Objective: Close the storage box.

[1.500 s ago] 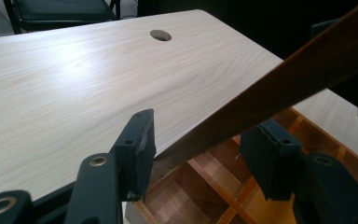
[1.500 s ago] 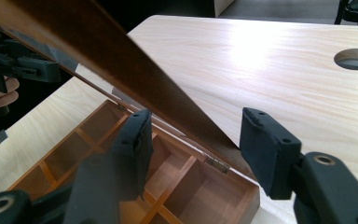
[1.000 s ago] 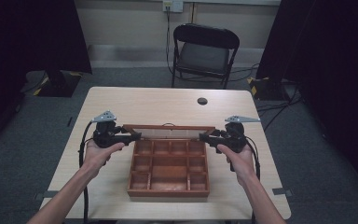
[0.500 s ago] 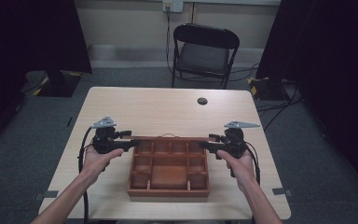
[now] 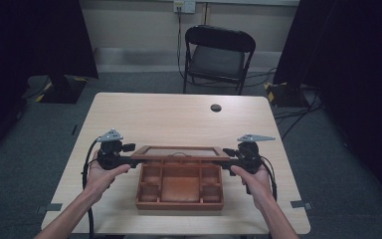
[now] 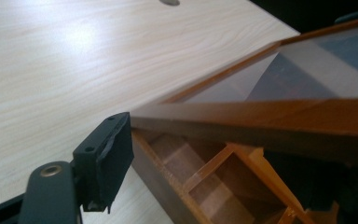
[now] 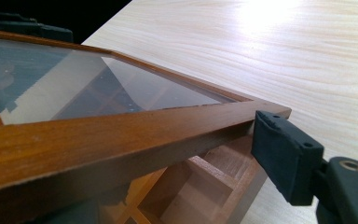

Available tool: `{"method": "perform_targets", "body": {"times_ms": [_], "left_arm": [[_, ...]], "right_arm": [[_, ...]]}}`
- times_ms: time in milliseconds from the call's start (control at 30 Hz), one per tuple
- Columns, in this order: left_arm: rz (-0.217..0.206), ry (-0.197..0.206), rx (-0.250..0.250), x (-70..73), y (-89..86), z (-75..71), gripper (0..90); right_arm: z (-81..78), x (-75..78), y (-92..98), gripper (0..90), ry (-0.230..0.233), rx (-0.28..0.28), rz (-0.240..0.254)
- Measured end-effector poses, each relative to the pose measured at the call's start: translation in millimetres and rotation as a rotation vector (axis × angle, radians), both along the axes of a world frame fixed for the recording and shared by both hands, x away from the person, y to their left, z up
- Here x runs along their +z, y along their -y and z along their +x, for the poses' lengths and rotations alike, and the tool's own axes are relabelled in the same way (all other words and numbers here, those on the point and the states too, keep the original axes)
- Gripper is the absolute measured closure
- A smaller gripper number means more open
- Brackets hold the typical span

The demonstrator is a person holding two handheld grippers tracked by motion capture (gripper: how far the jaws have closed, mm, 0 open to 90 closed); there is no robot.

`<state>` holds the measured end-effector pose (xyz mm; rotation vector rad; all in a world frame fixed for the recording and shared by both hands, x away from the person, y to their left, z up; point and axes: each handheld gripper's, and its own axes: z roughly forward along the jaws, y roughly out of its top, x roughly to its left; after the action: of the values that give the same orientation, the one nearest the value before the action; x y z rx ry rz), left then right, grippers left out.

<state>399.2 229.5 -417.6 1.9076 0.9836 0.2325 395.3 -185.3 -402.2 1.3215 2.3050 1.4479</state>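
You are working the glass-paned lid (image 5: 179, 152) of the wooden compartment box (image 5: 179, 205), which is sitting on the near half of the pale table (image 5: 179, 114), just in front of you. The job looks about halfway along. The lid is hanging tilted on its far edge and its near rail is riding above the dividers, neither flat on the box nor thrown fully back. You are flanking it with the left gripper (image 5: 131, 160) at one end of that rail and the right gripper (image 5: 227, 160) at the other. Both sets of jaws have just been opening, at a middling gap now, with the lid's frame between them. In the left gripper view one pad (image 6: 105, 163) is sitting against the corner of the frame (image 6: 261, 116), and in the right gripper view one pad (image 7: 284, 156) is doing the same at its own corner (image 7: 121, 140). The other jaw of each is hiding under the wood, so I cannot tell whether you are pinching the rail or only cradling it. By my reading you are closing the box, and what is remaining is to bring the lid down flush on the rim and draw both claws away. The compartments are looking empty. As for writing — no brand, label or lettering is showing legibly on the box, the lid or the table.
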Motion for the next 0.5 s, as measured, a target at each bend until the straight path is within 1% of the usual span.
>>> {"method": "perform_targets", "body": {"times_ms": [33, 100, 167, 233, 333, 400, 467, 500], "left_arm": [[0.002, -0.001, -0.009, 0.0, -0.4, 0.0, 22.7], [-0.011, 0.007, -0.009, 1.2, -0.4, -1.1, 22.4], [-0.021, 0.014, -0.010, 3.1, -0.8, -1.9, 21.7], [-0.007, 0.017, -0.010, 3.4, -0.1, -2.3, 21.2], [-0.006, 0.011, -0.019, 1.6, 1.0, -2.4, 19.9], [-0.004, 0.010, -0.023, 0.6, 1.5, -3.2, 19.8], [0.008, 0.013, -0.025, 0.4, 1.2, -4.1, 19.9], [0.001, 0.012, -0.024, 0.4, 1.7, -4.5, 20.4]], "right_arm": [[-0.2, -0.1, 0.0, 32.8, 0.003, -0.001, -0.004], [-1.1, -0.9, 0.4, 31.8, 0.008, 0.004, -0.006], [-1.8, -2.4, 1.4, 30.6, 0.004, 0.002, -0.010], [-2.1, -3.5, 2.3, 29.5, -0.003, 0.002, -0.014], [-3.0, -5.6, 5.4, 29.2, -0.009, -0.001, -0.014], [-3.7, -7.9, 8.2, 29.1, -0.021, -0.003, -0.038], [-5.0, -11.5, 12.8, 29.1, -0.032, 0.000, -0.050], [-5.2, -13.6, 15.6, 29.1, -0.040, -0.006, -0.057]]}}
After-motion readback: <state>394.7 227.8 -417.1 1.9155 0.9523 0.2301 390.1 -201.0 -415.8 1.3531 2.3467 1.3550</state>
